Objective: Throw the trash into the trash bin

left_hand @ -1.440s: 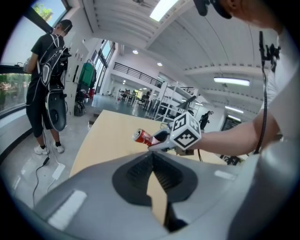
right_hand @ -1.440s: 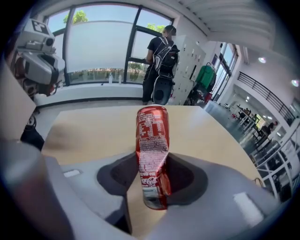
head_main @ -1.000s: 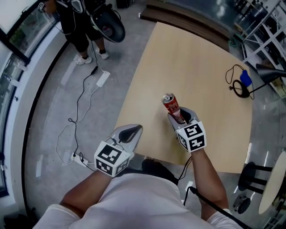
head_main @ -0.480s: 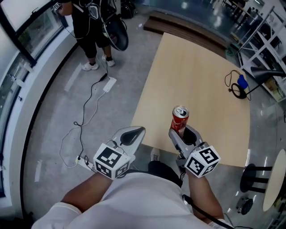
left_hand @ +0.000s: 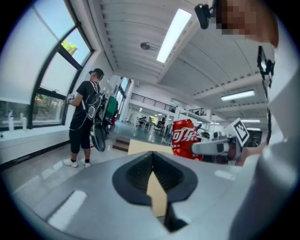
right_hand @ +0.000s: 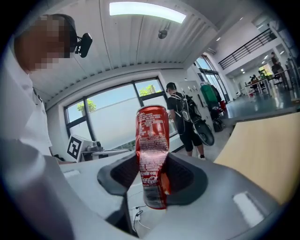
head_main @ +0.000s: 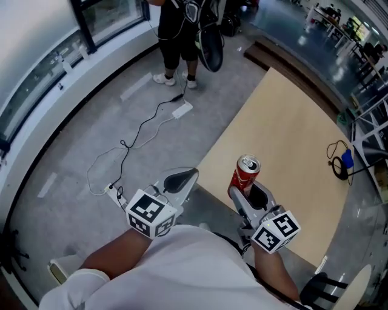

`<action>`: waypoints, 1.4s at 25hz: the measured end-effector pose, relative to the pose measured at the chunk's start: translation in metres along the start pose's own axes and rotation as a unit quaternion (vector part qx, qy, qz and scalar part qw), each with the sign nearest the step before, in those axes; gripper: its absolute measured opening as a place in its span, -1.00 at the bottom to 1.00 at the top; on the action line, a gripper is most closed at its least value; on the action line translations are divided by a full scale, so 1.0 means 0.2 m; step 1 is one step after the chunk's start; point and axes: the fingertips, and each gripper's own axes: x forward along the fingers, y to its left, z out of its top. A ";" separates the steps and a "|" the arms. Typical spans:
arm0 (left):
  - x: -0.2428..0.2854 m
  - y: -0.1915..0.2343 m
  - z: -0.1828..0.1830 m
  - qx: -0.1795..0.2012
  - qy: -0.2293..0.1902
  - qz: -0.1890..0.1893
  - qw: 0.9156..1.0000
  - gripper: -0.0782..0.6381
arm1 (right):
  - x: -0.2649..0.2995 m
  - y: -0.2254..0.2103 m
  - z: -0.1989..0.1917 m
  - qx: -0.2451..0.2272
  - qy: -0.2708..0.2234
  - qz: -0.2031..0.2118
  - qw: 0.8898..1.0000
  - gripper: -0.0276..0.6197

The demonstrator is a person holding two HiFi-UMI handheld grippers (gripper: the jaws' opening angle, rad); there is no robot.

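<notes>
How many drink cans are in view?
1. The red can is clamped in the right gripper, above the table edge. No other shows, though one could be hidden.

The can (left_hand: 184, 137) I hold carries white Chinese characters in the Coca-Cola script across its red side. Its other face has small white print I cannot read. The left marker cube (head_main: 148, 213) and right marker cube (head_main: 276, 230) show black-and-white square codes.

Place: open hall — office or lab sort.
Windows: curved glass wall (head_main: 42, 75), left of the left gripper (head_main: 180, 179).
Floor (head_main: 91, 145): grey, cable (head_main: 142, 127) ahead of it.
Far end: desks (head_main: 330, 12), shelves (head_main: 370, 103) — beyond the right gripper (head_main: 247, 191).
</notes>
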 end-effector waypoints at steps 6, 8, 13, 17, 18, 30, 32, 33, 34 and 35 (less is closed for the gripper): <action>-0.06 -0.05 -0.02 -0.018 -0.029 0.084 0.996 -0.76 | 0.00 0.02 0.05 -0.032 0.016 0.088 0.995 -0.37; -0.06 -0.10 -0.05 -0.026 -0.031 0.109 0.993 -0.76 | -0.02 0.03 0.04 -0.034 0.026 0.117 0.992 -0.37; -0.10 -0.23 -0.09 -0.017 -0.041 0.159 0.986 -0.76 | -0.06 0.10 0.00 -0.063 0.045 0.189 0.979 -0.37; -0.14 -0.29 -0.16 -0.029 -0.042 0.196 0.979 -0.76 | -0.09 0.12 -0.06 -0.062 0.066 0.225 0.970 -0.37; -0.16 -0.30 -0.17 -0.033 -0.043 0.206 0.977 -0.76 | -0.10 0.12 -0.07 -0.062 0.070 0.232 0.968 -0.37; -0.89 -0.03 -0.07 -0.048 -0.094 0.386 0.916 -0.76 | -0.03 0.29 -0.17 -0.079 0.110 0.312 0.940 -0.37; -0.99 0.00 -0.07 -0.041 -0.100 0.405 0.908 -0.76 | 0.00 0.36 -0.20 -0.083 0.118 0.327 0.934 -0.37; -1.03 0.00 -0.08 -0.036 -0.101 0.413 0.905 -0.76 | 0.02 0.39 -0.22 -0.084 0.122 0.334 0.931 -0.37; -1.06 0.00 -0.09 -0.032 -0.101 0.418 0.902 -0.76 | 0.04 0.42 -0.23 -0.086 0.126 0.341 0.928 -0.37; -1.08 0.01 -0.09 -0.028 -0.102 0.423 0.900 -0.76 | 0.06 0.45 -0.24 -0.087 0.131 0.348 0.924 -0.37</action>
